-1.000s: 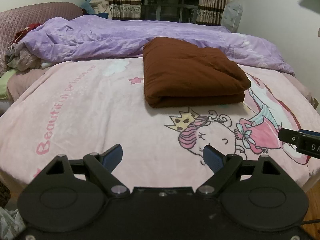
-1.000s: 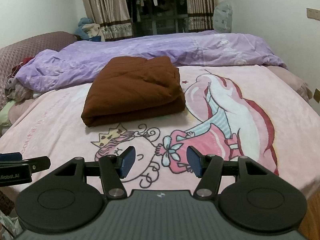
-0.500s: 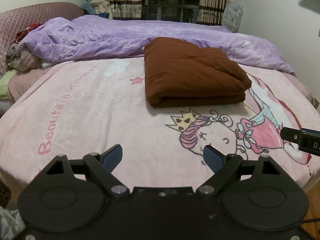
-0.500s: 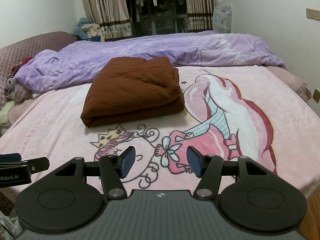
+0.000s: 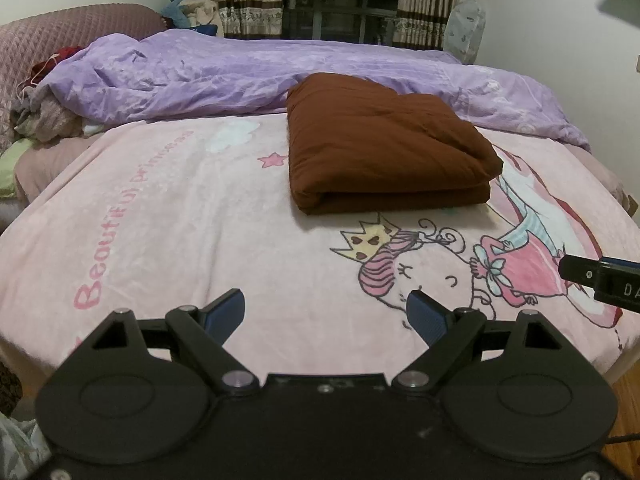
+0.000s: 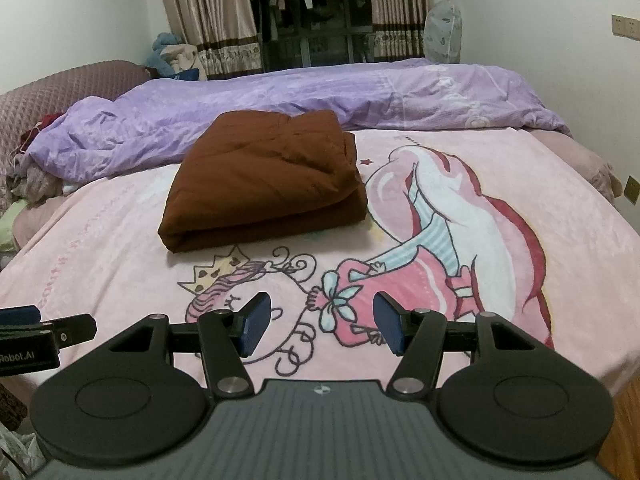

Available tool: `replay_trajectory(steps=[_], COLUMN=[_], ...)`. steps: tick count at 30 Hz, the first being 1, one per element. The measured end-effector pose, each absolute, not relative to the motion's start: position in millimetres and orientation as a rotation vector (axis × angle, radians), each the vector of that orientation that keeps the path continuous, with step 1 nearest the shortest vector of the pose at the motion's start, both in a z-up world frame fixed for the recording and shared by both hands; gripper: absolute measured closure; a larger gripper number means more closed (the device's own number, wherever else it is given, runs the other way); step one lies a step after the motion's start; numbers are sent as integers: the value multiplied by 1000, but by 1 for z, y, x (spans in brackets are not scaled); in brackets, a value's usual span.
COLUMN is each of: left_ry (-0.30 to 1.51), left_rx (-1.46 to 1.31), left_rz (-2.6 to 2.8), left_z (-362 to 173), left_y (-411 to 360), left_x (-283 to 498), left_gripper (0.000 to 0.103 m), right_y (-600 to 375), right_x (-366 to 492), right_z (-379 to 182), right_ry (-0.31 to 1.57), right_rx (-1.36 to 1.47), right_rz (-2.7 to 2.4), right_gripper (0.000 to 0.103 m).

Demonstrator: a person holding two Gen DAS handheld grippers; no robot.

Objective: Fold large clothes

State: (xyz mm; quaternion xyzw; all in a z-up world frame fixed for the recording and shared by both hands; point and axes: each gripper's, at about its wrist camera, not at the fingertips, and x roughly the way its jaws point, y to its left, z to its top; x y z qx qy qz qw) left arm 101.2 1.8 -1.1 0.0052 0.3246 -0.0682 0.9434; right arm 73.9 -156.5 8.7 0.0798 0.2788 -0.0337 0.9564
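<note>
A brown garment (image 5: 384, 152) lies folded in a thick rectangle on the pink printed blanket (image 5: 168, 216); it also shows in the right wrist view (image 6: 264, 184). My left gripper (image 5: 325, 312) is open and empty, held over the near edge of the bed, well short of the garment. My right gripper (image 6: 320, 322) is open and empty, also near the bed's front edge. The right gripper's finger tip shows at the right edge of the left wrist view (image 5: 600, 284). The left gripper's finger shows at the left edge of the right wrist view (image 6: 44, 332).
A crumpled purple quilt (image 5: 248, 72) lies across the far side of the bed, touching the garment's back edge. A pile of clothes (image 5: 40, 116) sits at the far left by the padded headboard (image 5: 68, 36). Curtains (image 6: 208, 12) and a covered fan (image 6: 444, 28) stand behind.
Both grippers have drifted very slightly relative to the bed. The garment has not moved and both grippers stay open.
</note>
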Motion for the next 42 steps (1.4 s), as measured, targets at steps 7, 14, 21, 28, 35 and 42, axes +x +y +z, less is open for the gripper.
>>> replay_trajectory(steps=[7, 14, 21, 28, 35, 42], left_ry=[667, 675, 670, 663, 665, 664], left_rx=[11, 20, 16, 21, 29, 23], left_rz=[-138, -133, -128, -133, -136, -135], left_z=[-1, -2, -1, 0, -1, 0], left_y=[0, -2, 0, -1, -2, -1], left_x=[102, 102, 102, 101, 102, 101], left_gripper=[13, 13, 13, 13, 13, 13], right_y=[-156, -157, -156, -157, -156, -155], right_x=[74, 74, 74, 74, 74, 74], right_z=[9, 9, 10, 10, 10, 11], right_ry=[566, 567, 567, 567, 568, 568], right_rx=[162, 162, 159, 161, 160, 160], right_rz=[-69, -69, -69, -68, -69, -68], right_gripper=[34, 34, 34, 34, 34, 34])
